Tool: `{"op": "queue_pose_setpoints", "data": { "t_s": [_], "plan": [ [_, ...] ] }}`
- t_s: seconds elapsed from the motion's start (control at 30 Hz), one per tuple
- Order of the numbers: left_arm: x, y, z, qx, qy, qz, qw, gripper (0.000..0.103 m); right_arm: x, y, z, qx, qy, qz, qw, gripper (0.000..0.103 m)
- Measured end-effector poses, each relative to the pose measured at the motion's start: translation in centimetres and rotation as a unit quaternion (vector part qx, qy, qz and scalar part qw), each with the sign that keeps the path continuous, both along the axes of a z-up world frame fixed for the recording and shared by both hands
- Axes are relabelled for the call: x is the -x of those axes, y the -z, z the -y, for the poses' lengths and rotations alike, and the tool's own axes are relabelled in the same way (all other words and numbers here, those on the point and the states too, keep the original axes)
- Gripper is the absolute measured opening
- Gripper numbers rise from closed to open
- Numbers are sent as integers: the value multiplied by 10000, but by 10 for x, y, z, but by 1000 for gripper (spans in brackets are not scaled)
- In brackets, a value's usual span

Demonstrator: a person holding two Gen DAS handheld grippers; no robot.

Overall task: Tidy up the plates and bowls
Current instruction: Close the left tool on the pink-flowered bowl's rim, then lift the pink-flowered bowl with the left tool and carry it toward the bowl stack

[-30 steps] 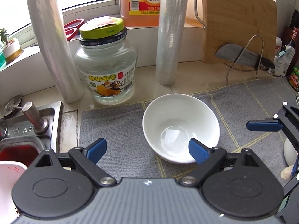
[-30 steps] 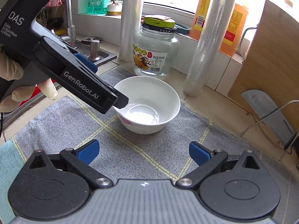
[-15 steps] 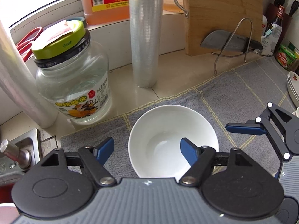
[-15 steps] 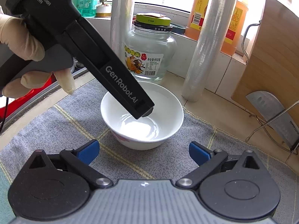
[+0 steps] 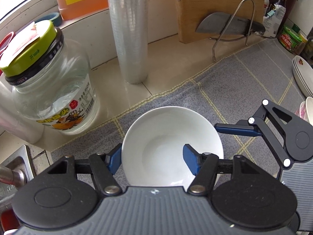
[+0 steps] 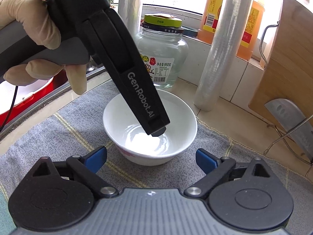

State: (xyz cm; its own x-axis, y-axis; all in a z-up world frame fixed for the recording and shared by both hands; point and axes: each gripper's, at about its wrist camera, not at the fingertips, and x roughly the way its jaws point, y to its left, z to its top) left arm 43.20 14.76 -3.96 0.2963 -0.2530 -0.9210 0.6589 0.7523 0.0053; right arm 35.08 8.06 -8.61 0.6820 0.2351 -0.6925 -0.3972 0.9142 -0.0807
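Observation:
A white bowl (image 5: pixel 172 143) stands upright on the grey mat (image 5: pixel 244 82); it also shows in the right wrist view (image 6: pixel 150 129). My left gripper (image 5: pixel 152 159) is open and straddles the bowl's left wall: one blue finger is outside the rim, the other inside the bowl. Its jaws stand narrowed but do not visibly clamp the wall. My right gripper (image 6: pixel 151 156) is open and empty, just in front of the bowl. Stacked white plates (image 5: pixel 301 76) lie at the mat's right edge.
A glass jar (image 5: pixel 52 90) with a green lid, a film roll (image 5: pixel 129 31), a wooden cutting board (image 5: pixel 219 4) and a cleaver (image 5: pixel 225 25) on a wire rack stand behind the mat. A sink (image 5: pixel 11 168) is at the left.
My left gripper has moved forward and down over the bowl, and its jaws have narrowed around the bowl's left wall. The right gripper has stayed open near the bowl.

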Motion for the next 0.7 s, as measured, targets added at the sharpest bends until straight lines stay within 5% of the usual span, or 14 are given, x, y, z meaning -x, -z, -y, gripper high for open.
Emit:
{"op": "queue_pose_setpoints", "data": {
  "t_s": [0.2, 0.7],
  "plan": [
    [-2, 1, 1, -36, 19, -22, 10000, 64, -3, -1, 0, -63, -15, 52, 10000, 89],
    [-3, 2, 3, -50, 43, -6, 10000, 64, -6, 0, 0, -141, 8, 38, 9999, 89]
  ]
}}
